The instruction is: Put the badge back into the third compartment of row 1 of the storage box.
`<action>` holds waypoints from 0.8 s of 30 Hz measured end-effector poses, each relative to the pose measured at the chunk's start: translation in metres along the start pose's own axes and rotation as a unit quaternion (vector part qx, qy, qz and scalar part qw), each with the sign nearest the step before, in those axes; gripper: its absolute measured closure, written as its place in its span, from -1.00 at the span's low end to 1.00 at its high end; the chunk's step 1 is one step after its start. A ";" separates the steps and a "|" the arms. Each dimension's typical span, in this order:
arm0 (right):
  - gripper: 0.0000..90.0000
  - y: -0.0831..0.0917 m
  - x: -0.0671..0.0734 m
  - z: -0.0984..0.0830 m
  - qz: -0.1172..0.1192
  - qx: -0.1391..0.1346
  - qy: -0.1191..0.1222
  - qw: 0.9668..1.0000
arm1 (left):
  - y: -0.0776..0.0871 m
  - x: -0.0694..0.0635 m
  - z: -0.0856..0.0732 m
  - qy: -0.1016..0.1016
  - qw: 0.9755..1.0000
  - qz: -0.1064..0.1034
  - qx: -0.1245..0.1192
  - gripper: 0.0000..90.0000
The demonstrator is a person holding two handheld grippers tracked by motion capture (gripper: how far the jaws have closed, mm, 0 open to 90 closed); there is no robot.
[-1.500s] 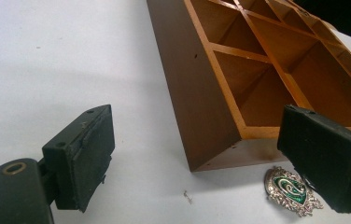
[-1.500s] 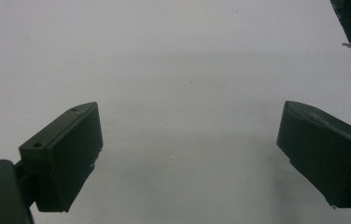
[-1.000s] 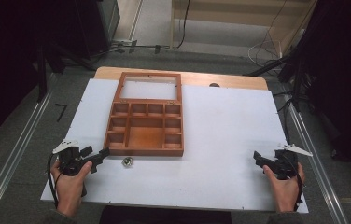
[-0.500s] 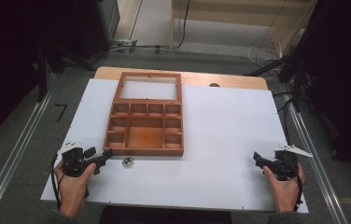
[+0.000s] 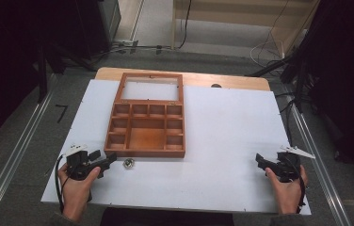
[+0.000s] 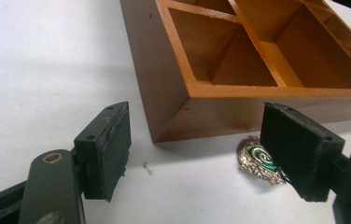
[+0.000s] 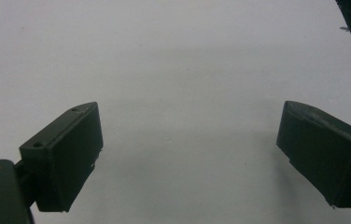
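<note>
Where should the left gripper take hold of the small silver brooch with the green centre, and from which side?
Grip the small silver brooch with the green centre across its outer rim, probably from the table's open near side. It lies flat close to the front wall of the brown wooden compartment box, which blocks the far side. The left gripper is open.

High view overlooks the table (image 5: 222,136); gripper views skim it.

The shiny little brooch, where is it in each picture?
High view: the brooch lies on the white table, just in front of the wooden box, near its left corner.
Left gripper view: lower right, partly behind the right finger.
Right gripper view: not in it.
Shared landmark: the wooden box's front wall.
</note>
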State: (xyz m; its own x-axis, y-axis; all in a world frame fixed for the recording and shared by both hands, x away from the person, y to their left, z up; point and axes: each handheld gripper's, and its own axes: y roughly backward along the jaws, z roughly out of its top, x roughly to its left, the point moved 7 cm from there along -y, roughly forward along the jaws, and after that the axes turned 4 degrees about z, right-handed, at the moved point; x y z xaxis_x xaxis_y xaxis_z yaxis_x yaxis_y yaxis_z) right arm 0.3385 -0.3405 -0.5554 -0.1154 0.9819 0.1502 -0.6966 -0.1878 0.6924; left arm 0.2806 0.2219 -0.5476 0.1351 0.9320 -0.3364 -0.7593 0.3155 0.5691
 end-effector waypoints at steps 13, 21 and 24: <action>-0.88 0.000 0.000 0.000 0.000 0.001 -0.001 1.000 | -0.001 -0.007 -0.005 -0.007 1.000 -0.001 0.010 -0.36; -0.88 0.000 0.000 -0.001 0.000 0.002 -0.001 1.000 | -0.001 -0.012 -0.008 -0.015 1.000 0.002 0.016 -0.25; -0.88 -0.001 0.000 -0.001 0.000 0.004 -0.002 1.000 | -0.001 -0.012 -0.008 -0.012 1.000 0.004 0.014 -0.22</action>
State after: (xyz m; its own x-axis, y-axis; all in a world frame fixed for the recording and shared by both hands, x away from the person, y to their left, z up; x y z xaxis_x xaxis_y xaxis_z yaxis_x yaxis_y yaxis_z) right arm 0.3383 -0.3403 -0.5563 -0.1118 0.9819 0.1532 -0.6914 -0.1875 0.6977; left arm 0.2745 0.2093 -0.5497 0.1450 0.9382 -0.3142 -0.7424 0.3131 0.5923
